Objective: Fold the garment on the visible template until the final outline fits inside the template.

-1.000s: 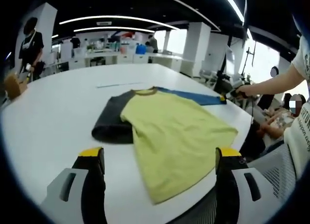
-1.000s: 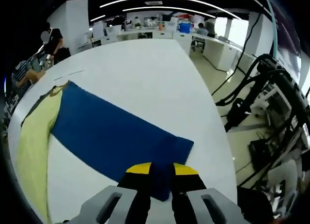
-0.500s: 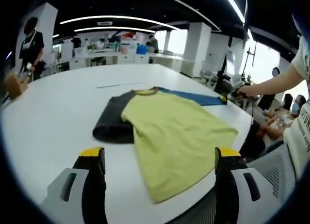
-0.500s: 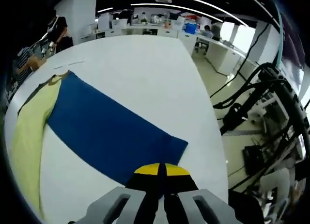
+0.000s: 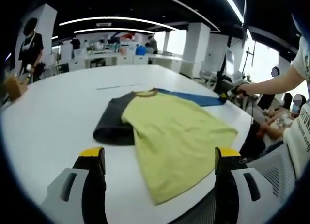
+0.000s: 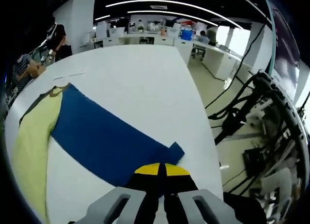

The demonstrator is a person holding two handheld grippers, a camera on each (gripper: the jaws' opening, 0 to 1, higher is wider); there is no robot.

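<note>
Yellow-green cloth makes up the body of the shirt [image 5: 174,136], which lies flat on the white table [image 5: 53,112]. A dark grey sleeve [image 5: 114,122] is folded in against the shirt's body on one side, and a blue sleeve [image 6: 104,136] stretches straight out from it on the other. From my left gripper [image 5: 160,158] I see the jaws standing wide apart with nothing between them, hanging near the shirt's hem at the table edge. My right gripper [image 6: 161,169] has its yellow-tipped jaws pressed together on the cuff end of the blue sleeve, well away from the shirt's collar. In the left gripper view that same gripper shows as a small yellow tip [image 5: 224,94] at the far end of the blue sleeve, with a person's hand [image 5: 244,90] behind it.
</note>
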